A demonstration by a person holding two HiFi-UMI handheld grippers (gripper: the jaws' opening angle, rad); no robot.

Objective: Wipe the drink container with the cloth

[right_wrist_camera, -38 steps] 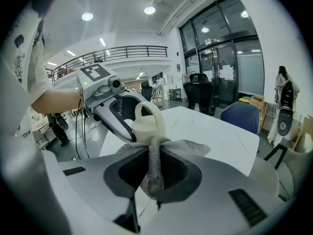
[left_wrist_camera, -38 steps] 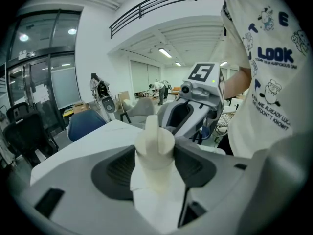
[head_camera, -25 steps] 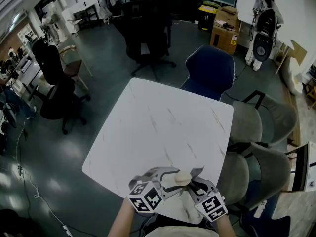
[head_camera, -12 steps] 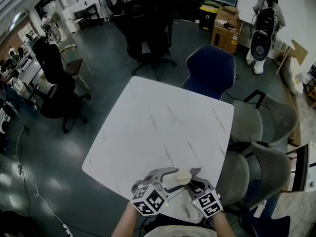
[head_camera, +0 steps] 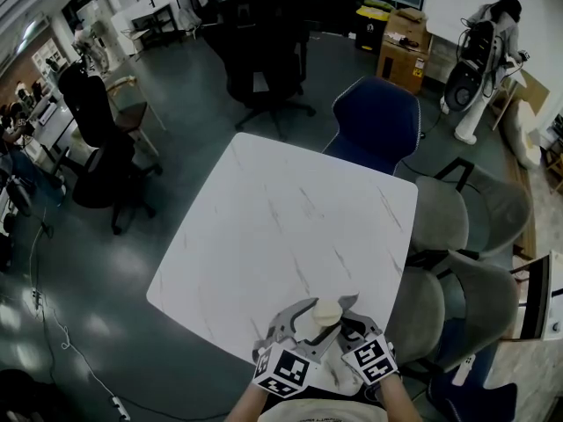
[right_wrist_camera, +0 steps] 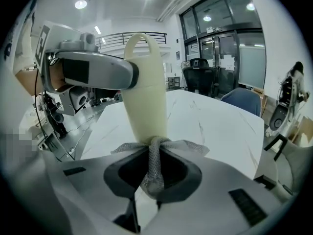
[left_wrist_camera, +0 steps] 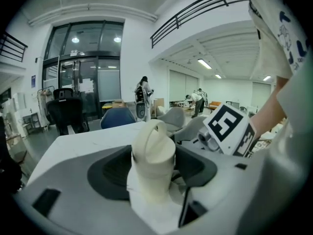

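A cream drink container with a loop handle on its lid stands upright over the near edge of the white marble table. My left gripper is shut on it; in the left gripper view the container fills the gap between the jaws of the left gripper. My right gripper is shut on a grey mesh cloth. The cloth's bunched end touches the container low on its side. In the right gripper view, one left finger presses the container's upper part.
A blue chair stands at the table's far side. Grey chairs crowd its right side, and black office chairs stand to the left. The right gripper's marker cube sits close beside the container.
My left gripper and its marker cube have shifted right and nearer to me, closing in beside the right gripper. The container stays in about the same spot.
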